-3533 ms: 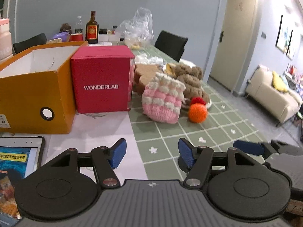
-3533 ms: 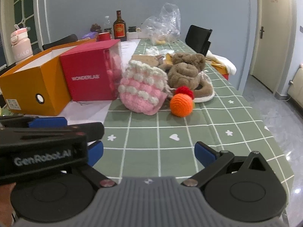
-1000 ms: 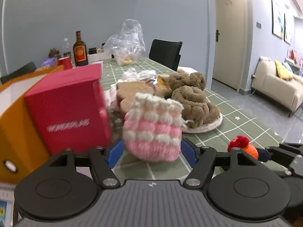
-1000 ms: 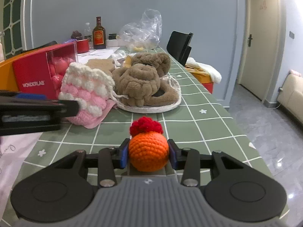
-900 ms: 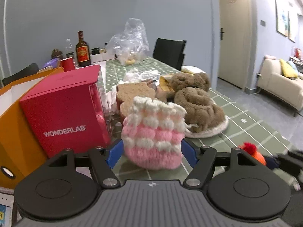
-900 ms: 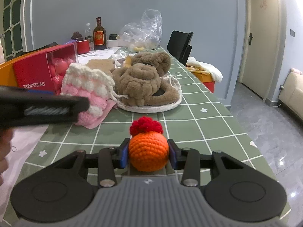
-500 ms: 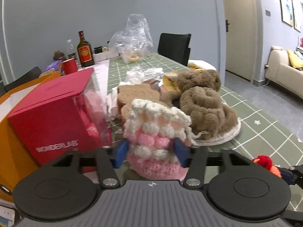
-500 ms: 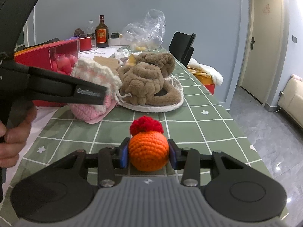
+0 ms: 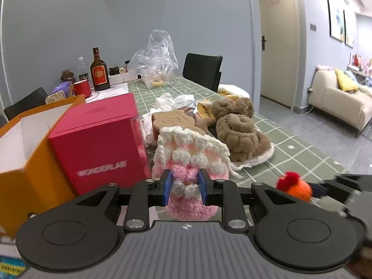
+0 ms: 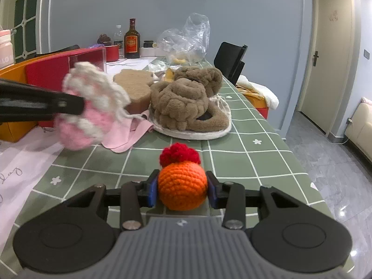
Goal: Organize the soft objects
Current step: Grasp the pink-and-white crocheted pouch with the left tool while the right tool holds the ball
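Around you: a cluttered desk in a living room.

You have a desk (image 10: pixel 251 155) under a green checked cloth, with a red box (image 9: pixel 100 139) marked WONDERLAB standing just beside an open orange box (image 9: pixel 28 153) on your left. At the far end stand a brown liquor bottle (image 9: pixel 99 72), a clear water bottle (image 9: pixel 81 69), a red cup (image 9: pixel 81 88) and a crumpled clear plastic bag (image 9: pixel 158 62). A black chair (image 9: pixel 202 71) sits at the desk's right edge near that bag. Off to your right you see a closed cream door (image 10: pixel 331 53), a beige sofa (image 9: pixel 341 107) with a yellow cushion, and framed pictures (image 9: pixel 341 23) on the wall above it.
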The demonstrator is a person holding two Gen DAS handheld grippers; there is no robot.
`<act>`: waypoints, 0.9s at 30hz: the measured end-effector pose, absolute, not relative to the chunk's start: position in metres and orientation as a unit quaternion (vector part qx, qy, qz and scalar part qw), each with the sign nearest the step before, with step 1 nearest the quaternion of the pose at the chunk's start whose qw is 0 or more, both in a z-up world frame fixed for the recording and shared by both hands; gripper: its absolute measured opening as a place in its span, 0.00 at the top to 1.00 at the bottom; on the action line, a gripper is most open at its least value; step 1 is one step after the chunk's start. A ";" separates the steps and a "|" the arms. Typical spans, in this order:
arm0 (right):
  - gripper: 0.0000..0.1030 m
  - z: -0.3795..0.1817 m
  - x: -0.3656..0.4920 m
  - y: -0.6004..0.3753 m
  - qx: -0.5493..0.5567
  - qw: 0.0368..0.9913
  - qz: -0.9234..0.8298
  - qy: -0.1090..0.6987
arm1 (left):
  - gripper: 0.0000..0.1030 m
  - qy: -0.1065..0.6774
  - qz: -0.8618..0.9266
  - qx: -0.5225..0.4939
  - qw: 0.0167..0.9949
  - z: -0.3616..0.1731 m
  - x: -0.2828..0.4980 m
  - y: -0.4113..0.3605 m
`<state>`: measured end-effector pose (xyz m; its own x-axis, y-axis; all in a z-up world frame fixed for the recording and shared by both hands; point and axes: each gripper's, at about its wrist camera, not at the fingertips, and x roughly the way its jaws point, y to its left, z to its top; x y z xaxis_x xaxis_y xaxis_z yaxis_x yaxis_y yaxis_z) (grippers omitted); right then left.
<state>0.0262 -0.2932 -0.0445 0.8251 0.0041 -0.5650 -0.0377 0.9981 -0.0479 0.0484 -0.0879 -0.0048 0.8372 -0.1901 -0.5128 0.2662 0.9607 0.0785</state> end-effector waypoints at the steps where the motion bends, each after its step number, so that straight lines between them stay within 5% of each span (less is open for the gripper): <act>1: 0.61 -0.044 0.025 -0.292 -0.031 0.954 0.008 0.297 | 0.73 0.258 -0.123 0.070 0.956 -0.002 0.042 -0.083; 16: 0.61 -0.038 -0.008 -0.261 -0.022 0.947 0.055 0.316 | 0.72 0.335 -0.124 0.062 0.932 -0.022 0.003 -0.054; 22: 0.60 -0.038 -0.003 -0.262 -0.017 0.947 0.055 0.317 | 0.64 0.314 -0.121 0.060 0.940 -0.031 0.006 -0.055; 27: 0.57 -0.039 0.001 -0.263 -0.010 0.948 0.056 0.314 | 0.45 0.302 -0.105 0.071 0.945 -0.036 0.012 -0.060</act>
